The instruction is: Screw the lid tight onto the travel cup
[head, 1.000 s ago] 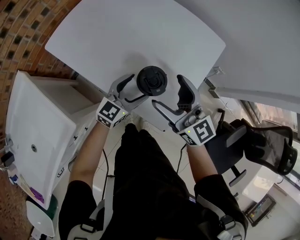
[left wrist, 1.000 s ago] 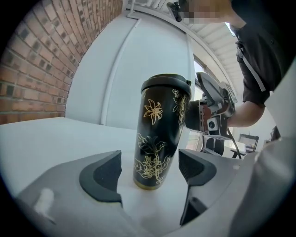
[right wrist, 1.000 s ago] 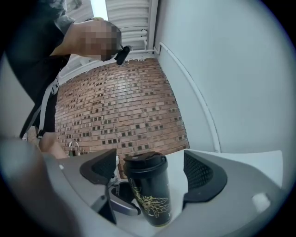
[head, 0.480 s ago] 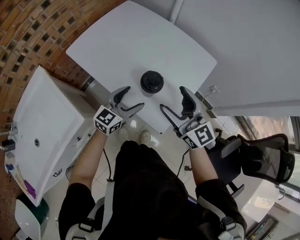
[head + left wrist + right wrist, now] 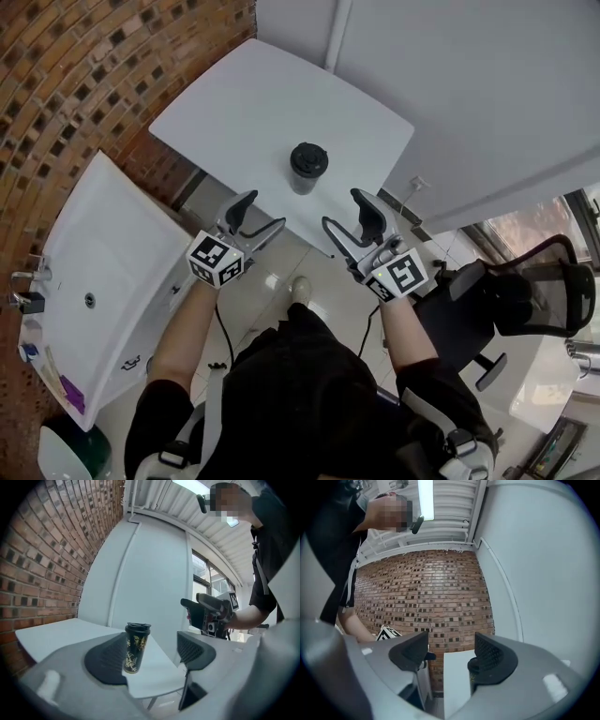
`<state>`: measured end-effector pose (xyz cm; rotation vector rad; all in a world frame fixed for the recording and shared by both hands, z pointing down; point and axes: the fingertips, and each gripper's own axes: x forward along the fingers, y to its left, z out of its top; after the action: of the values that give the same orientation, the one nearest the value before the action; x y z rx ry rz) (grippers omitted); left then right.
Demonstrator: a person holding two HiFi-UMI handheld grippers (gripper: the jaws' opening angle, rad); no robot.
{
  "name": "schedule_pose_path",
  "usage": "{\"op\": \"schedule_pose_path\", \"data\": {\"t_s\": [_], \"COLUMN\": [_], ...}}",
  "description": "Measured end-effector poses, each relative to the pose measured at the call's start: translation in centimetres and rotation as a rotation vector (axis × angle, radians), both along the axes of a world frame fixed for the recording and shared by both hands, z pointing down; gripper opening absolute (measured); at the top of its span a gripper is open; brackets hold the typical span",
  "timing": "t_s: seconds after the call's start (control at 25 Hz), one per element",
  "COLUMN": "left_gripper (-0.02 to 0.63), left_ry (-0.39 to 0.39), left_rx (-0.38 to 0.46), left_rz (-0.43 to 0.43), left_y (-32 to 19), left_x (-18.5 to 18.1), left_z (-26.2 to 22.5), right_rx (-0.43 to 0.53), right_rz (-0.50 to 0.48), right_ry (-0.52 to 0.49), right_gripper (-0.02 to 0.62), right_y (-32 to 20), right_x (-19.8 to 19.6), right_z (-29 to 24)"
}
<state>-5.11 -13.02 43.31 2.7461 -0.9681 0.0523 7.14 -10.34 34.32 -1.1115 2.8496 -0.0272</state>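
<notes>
Black travel cup point(image 5: 308, 171), lid point(image 5: 308, 157) on, stands upright on the white tabletop point(image 5: 253, 103). On the person's side of the cup, clear of it, left tongs point(image 5: 262, 213) and right tongs point(image 5: 345, 212) hang released and empty, jaws having just been closing.

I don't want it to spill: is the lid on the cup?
On. The black lid caps the cup, which stands upright on the table. Whether it is tight, I cannot tell.

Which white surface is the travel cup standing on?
The rounded table at centre; the travel cup stands upright near its front edge. The white unit by the brick wall has none.
</notes>
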Motion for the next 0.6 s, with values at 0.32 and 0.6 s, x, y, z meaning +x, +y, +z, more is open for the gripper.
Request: {"op": "schedule_pose_path", "data": {"t_s": [0.32, 0.6], "left_gripper": [0.002, 0.002], "left_ry": [-0.019, -0.020], "left_rx": [0.020, 0.087], "left_rz": [0.009, 0.024], "left_y": [9.3, 14.5], "left_x": [-5.9, -9.9], "left_z": [-2.3, -5.9], "right_rx": [0.007, 0.052], "right_rz": [0.084, 0.129], "right_ry": [-0.022, 0.022], "right_gripper": [0.273, 0.265], "right_y": [9.4, 16.0], "right_x": [-4.9, -7.3], "right_z": [-0.8, -3.4]}}
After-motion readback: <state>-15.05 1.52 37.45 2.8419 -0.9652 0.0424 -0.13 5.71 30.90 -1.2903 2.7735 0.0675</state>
